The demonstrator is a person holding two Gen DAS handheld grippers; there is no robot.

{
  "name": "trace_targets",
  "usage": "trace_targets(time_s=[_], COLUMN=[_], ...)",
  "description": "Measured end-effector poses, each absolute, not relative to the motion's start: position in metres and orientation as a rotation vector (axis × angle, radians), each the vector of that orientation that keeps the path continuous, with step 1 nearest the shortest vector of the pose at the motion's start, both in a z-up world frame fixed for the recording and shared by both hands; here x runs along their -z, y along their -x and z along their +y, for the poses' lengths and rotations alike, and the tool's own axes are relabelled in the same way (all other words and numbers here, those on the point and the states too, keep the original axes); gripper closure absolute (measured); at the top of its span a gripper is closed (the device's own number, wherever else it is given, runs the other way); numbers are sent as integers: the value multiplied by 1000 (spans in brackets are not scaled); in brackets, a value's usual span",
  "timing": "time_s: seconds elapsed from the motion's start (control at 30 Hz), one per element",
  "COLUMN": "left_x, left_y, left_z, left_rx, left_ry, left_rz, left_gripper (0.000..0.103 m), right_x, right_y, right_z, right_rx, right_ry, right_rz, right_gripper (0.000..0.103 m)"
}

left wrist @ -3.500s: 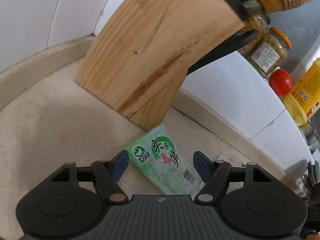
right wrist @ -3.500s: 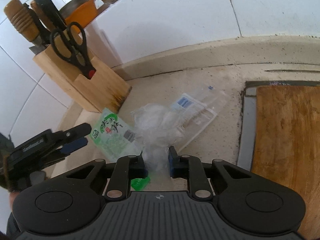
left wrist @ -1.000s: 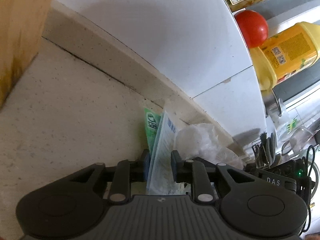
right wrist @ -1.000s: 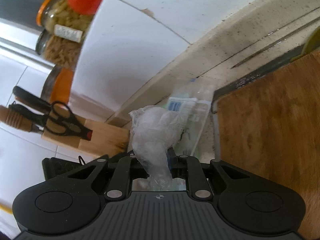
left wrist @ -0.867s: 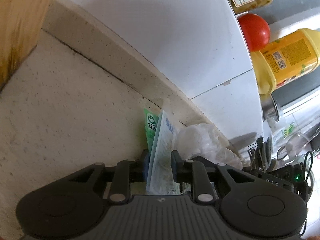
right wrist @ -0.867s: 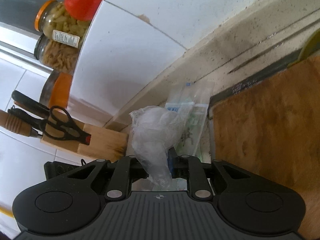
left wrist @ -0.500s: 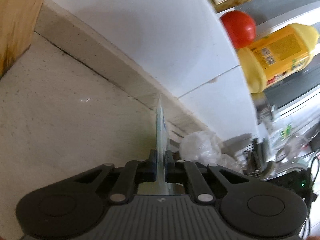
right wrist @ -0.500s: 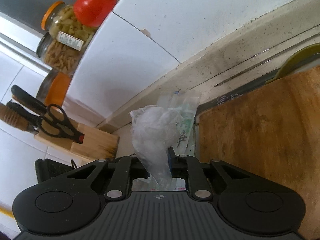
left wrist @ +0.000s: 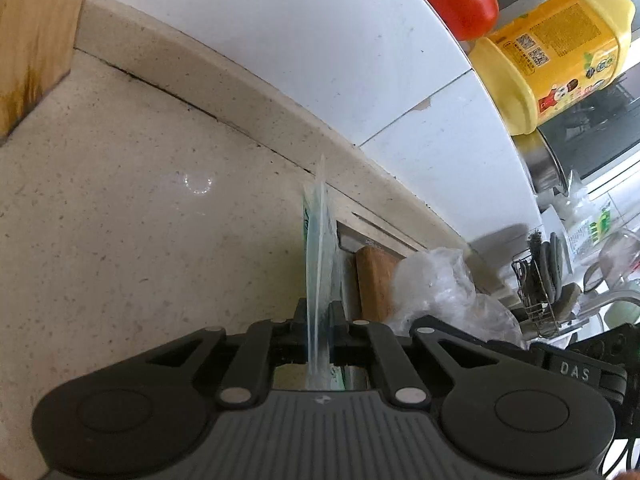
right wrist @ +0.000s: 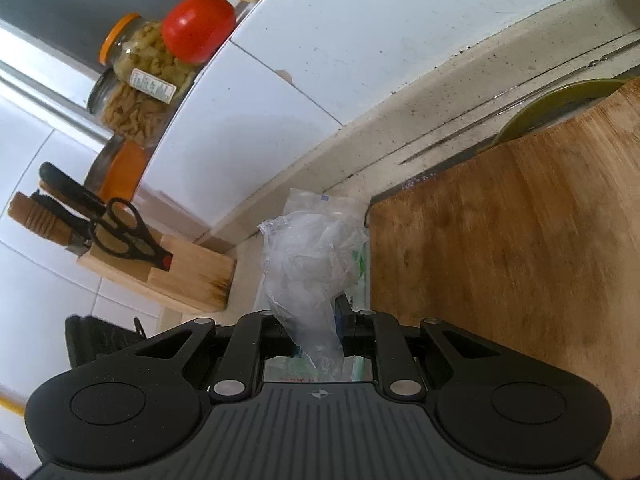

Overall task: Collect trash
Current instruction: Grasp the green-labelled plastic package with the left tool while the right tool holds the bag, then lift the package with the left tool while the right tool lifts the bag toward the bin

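My left gripper [left wrist: 318,318] is shut on a flat stack of wrappers [left wrist: 318,240], a clear one and a green one, seen edge-on and standing up from the jaws above the beige counter [left wrist: 120,220]. To its right the crumpled clear plastic bag [left wrist: 436,284] shows, with the right gripper's body behind it. In the right wrist view my right gripper [right wrist: 316,326] is shut on that crumpled clear bag [right wrist: 308,256], which bulges up between the fingers. The flat wrappers [right wrist: 320,200] show behind the bag, and part of the left gripper [right wrist: 96,340] sits at the lower left.
A wooden cutting board [right wrist: 520,260] fills the right, with a green plate rim [right wrist: 560,100] beyond it. A knife block [right wrist: 168,272] with scissors stands at the left. Jars [right wrist: 148,56], a tomato [left wrist: 460,0] and a yellow bottle [left wrist: 552,52] line the ledge. A dish rack [left wrist: 540,280] is at the right.
The left jaws have closed tight on the wrappers, which now stand edge-on. Both grippers have lifted and shifted right along the counter, bringing the cutting board into the left view.
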State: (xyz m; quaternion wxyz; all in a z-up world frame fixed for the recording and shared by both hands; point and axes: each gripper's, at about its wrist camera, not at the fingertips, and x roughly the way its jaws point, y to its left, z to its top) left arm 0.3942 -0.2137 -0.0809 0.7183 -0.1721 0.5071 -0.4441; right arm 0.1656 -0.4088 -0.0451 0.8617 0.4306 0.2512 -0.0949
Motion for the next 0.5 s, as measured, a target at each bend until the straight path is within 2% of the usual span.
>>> trace_targets(time_s=[0.03, 0.07, 0.13, 0.27, 0.5], left_x=[81, 82, 82, 68, 41], left_y=[-393, -391, -386, -372, -344], left_z=[-215, -216, -215, -198, -162], left_rx=[974, 964, 939, 897, 794], left_ry=[394, 404, 395, 382, 342], left_rz=[1123, 1133, 1142, 1087, 998], left_gripper=[101, 101, 102, 103, 103], right_x=[45, 46, 48, 40, 30], right_y=[-165, -166, -165, -160, -157], right_z=[-409, -408, -407, -397, -372], right_rx=[189, 176, 172, 202, 158], right_ry=[-902, -905, -920, -834, -748], right_rz=[529, 540, 543, 554, 587], right_gripper=[82, 76, 75, 83, 84])
